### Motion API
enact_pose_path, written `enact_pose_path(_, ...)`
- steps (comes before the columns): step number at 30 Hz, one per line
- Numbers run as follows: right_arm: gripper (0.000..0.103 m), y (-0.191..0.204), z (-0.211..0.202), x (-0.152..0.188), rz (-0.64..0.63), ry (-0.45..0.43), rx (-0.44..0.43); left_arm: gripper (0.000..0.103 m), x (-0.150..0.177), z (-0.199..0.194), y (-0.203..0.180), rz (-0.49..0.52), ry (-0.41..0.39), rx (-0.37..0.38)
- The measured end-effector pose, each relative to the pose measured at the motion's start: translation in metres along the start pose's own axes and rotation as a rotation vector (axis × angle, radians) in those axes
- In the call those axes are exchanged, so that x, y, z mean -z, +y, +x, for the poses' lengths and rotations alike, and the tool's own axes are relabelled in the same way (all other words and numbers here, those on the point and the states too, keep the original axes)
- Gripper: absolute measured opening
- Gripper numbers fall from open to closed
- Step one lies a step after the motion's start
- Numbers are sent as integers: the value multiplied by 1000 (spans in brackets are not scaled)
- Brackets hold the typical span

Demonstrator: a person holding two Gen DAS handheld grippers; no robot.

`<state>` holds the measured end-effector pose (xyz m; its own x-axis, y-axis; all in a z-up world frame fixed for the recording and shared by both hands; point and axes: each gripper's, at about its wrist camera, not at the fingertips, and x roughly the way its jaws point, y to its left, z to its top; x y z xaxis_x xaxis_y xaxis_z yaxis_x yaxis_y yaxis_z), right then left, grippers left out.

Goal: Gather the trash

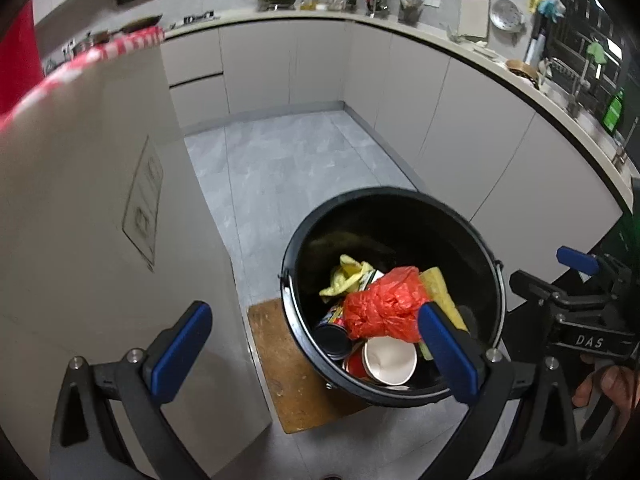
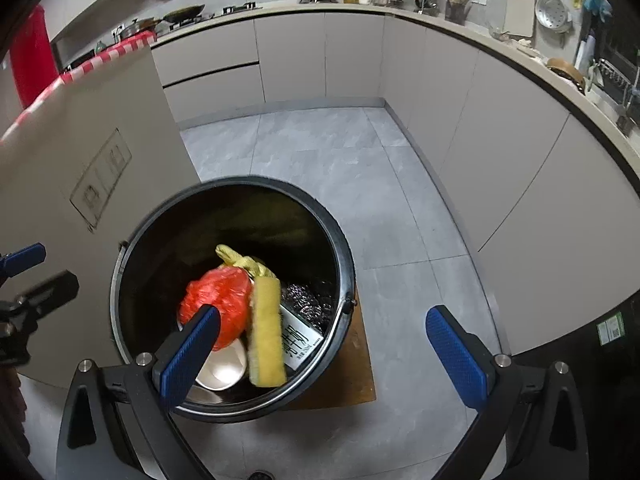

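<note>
A black trash bucket (image 1: 496,280) stands on a brown board on the floor; it also shows in the right wrist view (image 2: 344,248). Inside lie a red plastic bag (image 1: 384,304) (image 2: 224,292), a yellow sponge (image 2: 266,332) (image 1: 440,284), a yellow rag (image 1: 348,276) (image 2: 240,260), a white paper cup (image 1: 390,360) (image 2: 224,368), a dark can (image 1: 332,338), a steel scourer (image 2: 306,300) and a white carton (image 2: 300,340). My left gripper (image 1: 316,354) is open and empty above the bucket's near left side. My right gripper (image 2: 324,354) is open and empty above the bucket's near right rim.
A beige island cabinet (image 1: 100,240) with a red checked cloth (image 1: 120,46) stands to the left of the bucket. Beige base cabinets (image 2: 500,140) run along the back and right under a cluttered countertop (image 2: 400,10). Grey tiled floor (image 2: 320,148) lies between them. The brown board (image 1: 280,364) lies under the bucket.
</note>
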<state>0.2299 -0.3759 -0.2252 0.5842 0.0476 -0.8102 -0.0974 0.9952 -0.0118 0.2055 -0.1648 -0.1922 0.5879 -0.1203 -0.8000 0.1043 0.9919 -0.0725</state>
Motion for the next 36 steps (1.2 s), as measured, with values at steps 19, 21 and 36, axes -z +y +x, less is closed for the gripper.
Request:
enact_pose_path(19, 103, 54, -183, 3, 50, -183, 134, 103, -23, -142, 18, 117, -159, 43)
enact_pose_path(21, 103, 65, -207, 7, 56, -193, 153, 103, -22, -161, 25, 113, -175, 49)
enact_pose_path(36, 103, 145, -342, 52, 40, -247, 176, 103, -2, -286, 69, 99, -324, 90)
